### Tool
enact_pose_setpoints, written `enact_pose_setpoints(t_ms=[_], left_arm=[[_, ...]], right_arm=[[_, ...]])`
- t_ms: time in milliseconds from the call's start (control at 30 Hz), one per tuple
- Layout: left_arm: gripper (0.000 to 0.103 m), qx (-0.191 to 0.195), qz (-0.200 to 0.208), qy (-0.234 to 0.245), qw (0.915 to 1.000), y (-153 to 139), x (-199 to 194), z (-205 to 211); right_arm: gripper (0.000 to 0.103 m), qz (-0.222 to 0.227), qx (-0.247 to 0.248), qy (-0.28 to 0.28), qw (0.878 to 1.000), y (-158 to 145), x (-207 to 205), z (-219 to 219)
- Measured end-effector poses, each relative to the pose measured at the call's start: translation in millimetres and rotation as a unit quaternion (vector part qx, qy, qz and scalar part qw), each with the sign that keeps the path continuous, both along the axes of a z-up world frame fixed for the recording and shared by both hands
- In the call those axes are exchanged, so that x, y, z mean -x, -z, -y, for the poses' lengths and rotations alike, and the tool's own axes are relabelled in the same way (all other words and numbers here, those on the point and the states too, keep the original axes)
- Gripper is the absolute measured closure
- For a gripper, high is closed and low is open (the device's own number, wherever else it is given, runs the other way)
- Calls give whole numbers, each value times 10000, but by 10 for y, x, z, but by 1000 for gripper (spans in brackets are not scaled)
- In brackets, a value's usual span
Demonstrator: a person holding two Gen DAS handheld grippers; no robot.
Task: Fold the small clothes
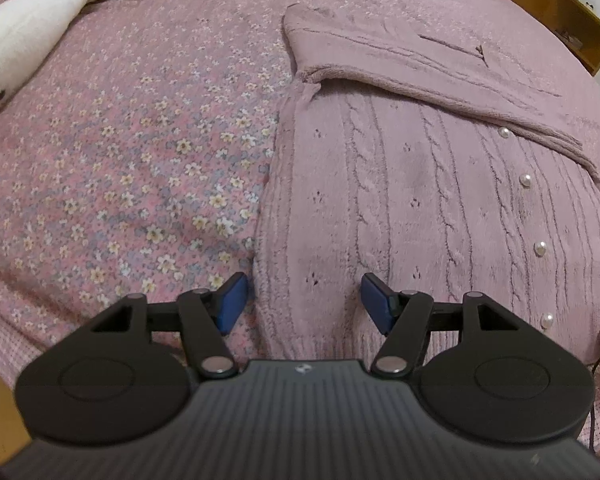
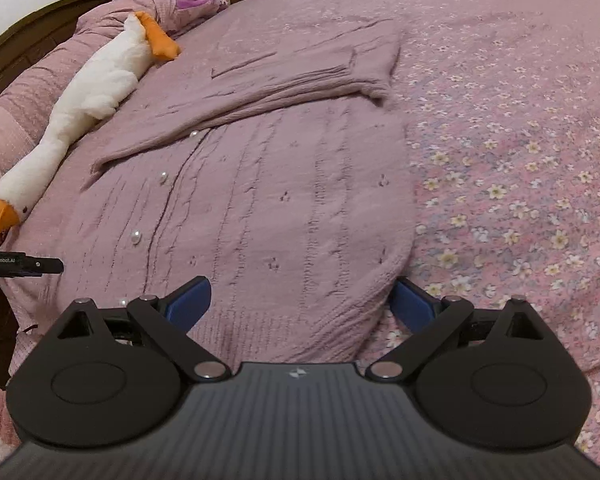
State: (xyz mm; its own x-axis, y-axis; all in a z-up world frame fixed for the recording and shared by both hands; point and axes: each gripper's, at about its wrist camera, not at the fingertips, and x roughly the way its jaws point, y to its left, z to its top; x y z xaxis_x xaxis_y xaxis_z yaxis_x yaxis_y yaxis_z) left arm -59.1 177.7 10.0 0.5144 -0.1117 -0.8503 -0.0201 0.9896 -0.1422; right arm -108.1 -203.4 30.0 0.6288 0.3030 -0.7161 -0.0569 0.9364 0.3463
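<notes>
cardigan (image 1: 420, 200): lying flat on the flowered bedspread (image 1: 120, 160), buttoned front up; both sleeves already lying folded across the chest; hem nearest both cameras; fold judged as partly done, bottom-to-top fold not yet made
pearl buttons (image 1: 540, 248): running down the placket; risk: catching on a pad or bunching the knit if the hem is dragged rather than lifted
left gripper (image 1: 304, 304): hovering over the hem's left corner; jaws standing apart, nothing between the pads; outer pad sitting over the bedspread, inner pad over the knit
right gripper (image 2: 304, 300): hovering over the hem's right corner; jaws apart, wide, holding nothing
risk, pinch: knit is thick and soft; a shallow bite is likely taking only the top layer, or taking bedspread with it, since the colours and piles are lying close together
risk, sleeves: lifting the corners unevenly is likely skewing the fold and sliding the sleeves off the chest
plush goose (image 2: 80, 100): lying just beside the far sleeve; a long carry of the hem may be brushing it
</notes>
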Motion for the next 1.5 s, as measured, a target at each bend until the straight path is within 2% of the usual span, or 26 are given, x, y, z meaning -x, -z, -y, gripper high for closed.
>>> enact_pose_setpoints(t_ms=[100,167,233,300,433,500,700,867,967,1000,1033,1067,1100,1200,1500], left_arm=[[38,157,-86,74,9998,6,18,-24],[38,475,-137,241,9985,12,28,-44],[37,1020,-305,349,9937,59,18,-80],[37,1062,-286,386,9932,62,23,-75],[40,1293,-233,414,9905,63,32,-115],[43,1495,-283,420,9875,79,35,-132],[44,1421,-350,499,9880,63,72,-81],[43,1633,-405,342,9851,89,67,-148],[43,1875,-460,268,9808,115,38,-227],[47,1945,-459,248,9795,123,37,-252],[54,1937,-435,236,9798,123,41,-270],[79,1909,-427,214,9804,123,45,-290],[89,1972,-487,149,9790,148,37,-312],[90,2405,-495,-50,9694,189,30,-389],[91,3452,80,-59,9385,10,32,-352]], right_arm=[[3,-5,-79,-75,9999,-4,18,-9],[3,-21,-209,-140,9997,-1,35,8],[3,9,-282,-207,9994,11,46,34],[3,38,-381,-231,9990,15,48,56],[4,83,-968,-310,9948,65,20,93],[4,143,-971,-311,9947,78,12,76],[16,-111,-1070,-323,9937,63,90,112],[26,-119,-1197,-363,9921,123,97,80],[42,-79,-1064,-320,9938,139,55,31],[53,-46,-1012,-287,9944,133,46,30],[69,-75,-985,-254,9948,145,37,36],[75,-126,-987,-183,9949,156,20,51],[81,-162,-1049,-123,9943,171,11,75],[85,-148,-1342,-50,9908,173,9,137],[86,523,-2199,127,9740,1,-7,253]])
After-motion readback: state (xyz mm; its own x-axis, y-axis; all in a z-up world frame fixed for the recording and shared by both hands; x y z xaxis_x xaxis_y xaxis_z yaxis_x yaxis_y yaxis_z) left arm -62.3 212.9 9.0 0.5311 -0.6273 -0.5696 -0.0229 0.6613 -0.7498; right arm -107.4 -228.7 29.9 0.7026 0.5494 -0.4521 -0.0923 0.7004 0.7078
